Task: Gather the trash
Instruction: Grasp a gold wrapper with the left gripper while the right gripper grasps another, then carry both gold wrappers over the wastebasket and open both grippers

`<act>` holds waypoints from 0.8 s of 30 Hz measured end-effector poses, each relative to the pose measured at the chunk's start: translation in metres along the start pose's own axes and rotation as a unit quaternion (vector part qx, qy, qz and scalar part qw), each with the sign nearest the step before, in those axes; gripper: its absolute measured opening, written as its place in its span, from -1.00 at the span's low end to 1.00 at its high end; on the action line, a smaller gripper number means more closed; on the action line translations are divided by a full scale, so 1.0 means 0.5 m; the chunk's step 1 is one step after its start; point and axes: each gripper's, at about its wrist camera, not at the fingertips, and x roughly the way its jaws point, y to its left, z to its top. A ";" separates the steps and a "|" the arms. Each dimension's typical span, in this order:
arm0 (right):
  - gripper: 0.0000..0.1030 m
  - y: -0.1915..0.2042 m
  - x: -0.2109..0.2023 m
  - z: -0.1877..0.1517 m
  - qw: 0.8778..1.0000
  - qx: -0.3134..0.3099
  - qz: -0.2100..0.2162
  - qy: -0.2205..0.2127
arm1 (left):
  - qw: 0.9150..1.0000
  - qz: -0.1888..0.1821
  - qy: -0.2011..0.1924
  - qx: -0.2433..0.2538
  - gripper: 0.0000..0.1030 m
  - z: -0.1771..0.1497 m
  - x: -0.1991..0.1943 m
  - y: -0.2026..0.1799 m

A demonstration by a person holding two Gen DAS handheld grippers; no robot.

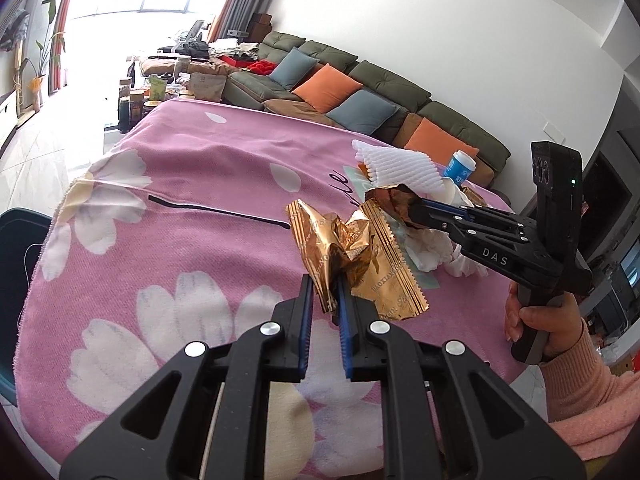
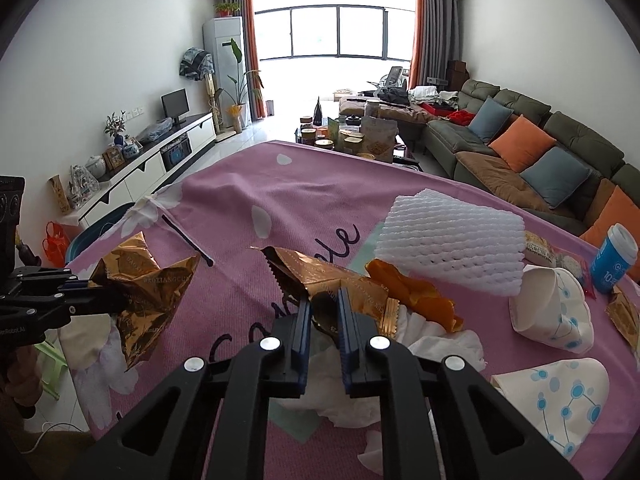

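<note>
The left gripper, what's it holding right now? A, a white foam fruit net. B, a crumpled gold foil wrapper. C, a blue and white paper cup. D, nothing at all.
B: the left gripper is pinched on a crumpled gold foil wrapper, lifted over the pink tablecloth; the foam net and cup lie farther back on the table.

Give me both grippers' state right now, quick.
Left gripper: closed on a crumpled gold wrapper, lifted off the pink cloth.
Right gripper: closed on a second gold wrapper.

Blue bin [image 1: 16,280] cut by the left edge — tissue [image 2: 344,400] partly hidden behind gripper.
</note>
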 end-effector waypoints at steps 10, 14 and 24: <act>-0.84 0.014 -0.046 0.033 0.998 0.020 0.046 -0.042 | 0.999 0.023 -0.022 -0.007 -0.76 0.002 -0.042 0.021; -0.84 0.033 -0.052 0.052 0.995 0.026 0.082 -0.052 | 0.999 0.035 -0.035 -0.010 -0.76 0.001 -0.072 0.034; -0.84 0.113 -0.027 0.090 0.987 0.019 0.151 -0.056 | 0.995 0.076 -0.055 -0.021 -0.76 0.004 -0.139 0.081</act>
